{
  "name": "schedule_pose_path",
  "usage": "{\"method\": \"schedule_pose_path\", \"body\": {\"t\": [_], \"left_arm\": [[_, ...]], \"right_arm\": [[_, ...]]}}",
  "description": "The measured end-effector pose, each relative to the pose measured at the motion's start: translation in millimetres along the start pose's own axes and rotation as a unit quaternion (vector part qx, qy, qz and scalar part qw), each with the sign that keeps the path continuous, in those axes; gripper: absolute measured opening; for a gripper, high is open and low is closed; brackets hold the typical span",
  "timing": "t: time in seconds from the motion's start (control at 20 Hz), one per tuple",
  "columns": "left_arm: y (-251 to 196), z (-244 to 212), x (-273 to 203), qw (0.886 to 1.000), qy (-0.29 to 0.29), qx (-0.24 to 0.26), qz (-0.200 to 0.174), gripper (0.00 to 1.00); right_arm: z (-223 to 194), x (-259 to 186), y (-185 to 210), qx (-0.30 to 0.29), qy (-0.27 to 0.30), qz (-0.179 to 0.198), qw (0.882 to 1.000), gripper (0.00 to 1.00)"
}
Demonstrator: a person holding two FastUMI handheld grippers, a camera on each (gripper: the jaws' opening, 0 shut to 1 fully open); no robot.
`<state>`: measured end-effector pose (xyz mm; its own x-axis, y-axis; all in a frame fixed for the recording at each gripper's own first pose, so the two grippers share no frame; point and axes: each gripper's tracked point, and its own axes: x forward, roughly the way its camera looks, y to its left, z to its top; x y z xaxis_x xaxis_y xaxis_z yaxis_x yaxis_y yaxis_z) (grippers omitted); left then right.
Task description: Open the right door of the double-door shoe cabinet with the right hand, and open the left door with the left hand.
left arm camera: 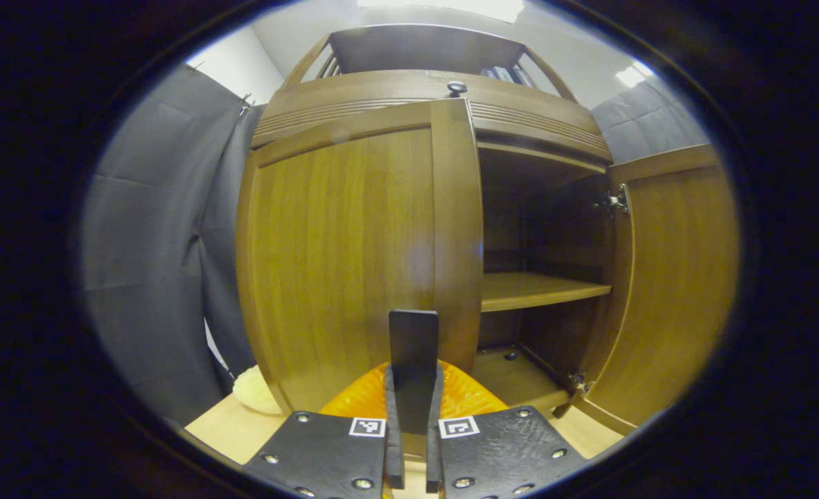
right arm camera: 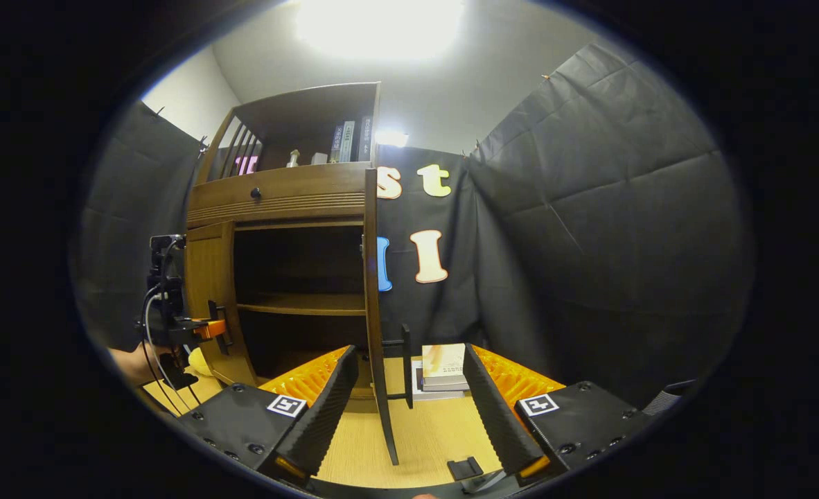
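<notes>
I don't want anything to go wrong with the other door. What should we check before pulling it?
1. Right door swung open: ok.
2. Left gripper shut on the left door's handle: ok.
3. Left door open: not ok, it covers its side.
4. Right gripper open: ok.
5. Yellow fluffy thing out of the left door's swing: cannot tell.

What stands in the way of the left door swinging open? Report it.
Nothing between the left gripper and the handle: its fingers are shut on it. A pale fluffy thing lies by the left door's hinge side and may meet the door late in its swing.
</notes>
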<state>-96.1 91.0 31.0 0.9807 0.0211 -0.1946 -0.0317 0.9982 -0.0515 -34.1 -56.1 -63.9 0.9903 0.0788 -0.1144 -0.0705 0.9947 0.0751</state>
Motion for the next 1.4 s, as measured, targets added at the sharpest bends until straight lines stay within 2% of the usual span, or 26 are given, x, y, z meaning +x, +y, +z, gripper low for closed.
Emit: {"method": "schedule_pose_path", "body": {"t": [0.15, 0.25, 0.3, 0.4, 0.6, 0.65, 0.75, 0.85, 0.9, 1.0, 1.1, 1.2, 1.25, 1.3, 1.4], "left_arm": [[11, 0, -22, 1.0, 0.003, -0.001, 0.004, 0.1], [18, 0, -35, 1.0, 0.005, 0.001, 0.005, 0.16], [22, 0, -40, 1.0, 0.006, 0.0, 0.006, 0.1], [29, -1, -49, 1.0, 0.009, -0.002, 0.008, 0.1], [43, -2, -72, 1.0, 0.01, 0.001, 0.014, 0.12], [48, -3, -77, 1.0, 0.011, 0.001, 0.014, 0.12], [56, -4, -87, 1.0, 0.01, -0.002, 0.015, 0.15], [65, -3, -96, 1.0, 0.011, -0.005, 0.017, 0.15], [69, -2, -100, 1.0, 0.01, -0.005, 0.018, 0.15], [78, -2, -106, 1.0, 0.011, 0.0, 0.018, 0.14], [82, -5, -112, 1.0, 0.012, 0.003, 0.017, 0.14], [85, -7, -115, 1.0, 0.012, 0.005, 0.017, 0.14], [88, -7, -117, 1.0, 0.012, 0.007, 0.019, 0.14], [90, -7, -119, 1.0, 0.012, 0.008, 0.02, 0.14], [101, -7, -125, 1.0, 0.011, 0.005, 0.026, 0.14]], "right_arm": [[1, 5, 7, 0.003, -0.002, 0.012, 1.0, 0.95], [2, 7, 14, 0.004, -0.004, 0.021, 1.0, 0.96], [1, 8, 17, 0.003, -0.004, 0.024, 1.0, 0.92], [0, 10, 23, -0.003, -0.002, 0.029, 1.0, 0.95], [5, 12, 37, -0.005, -0.006, 0.042, 0.999, 0.92], [5, 12, 40, -0.006, -0.006, 0.043, 0.999, 0.95], [5, 12, 47, -0.007, -0.006, 0.048, 0.999, 0.96], [5, 12, 54, -0.008, -0.006, 0.054, 0.999, 0.95], [6, 12, 59, -0.008, -0.007, 0.057, 0.998, 0.92], [3, 12, 67, -0.009, -0.005, 0.062, 0.998, 0.95], [2, 13, 74, -0.01, -0.003, 0.067, 0.998, 0.92], [0, 13, 81, -0.011, -0.001, 0.071, 0.997, 0.96], [0, 13, 84, -0.011, -0.001, 0.072, 0.997, 0.92], [-1, 13, 86, -0.011, 0.0, 0.072, 0.997, 0.95], [-1, 13, 90, -0.009, 0.0, 0.073, 0.997, 0.95]]}}
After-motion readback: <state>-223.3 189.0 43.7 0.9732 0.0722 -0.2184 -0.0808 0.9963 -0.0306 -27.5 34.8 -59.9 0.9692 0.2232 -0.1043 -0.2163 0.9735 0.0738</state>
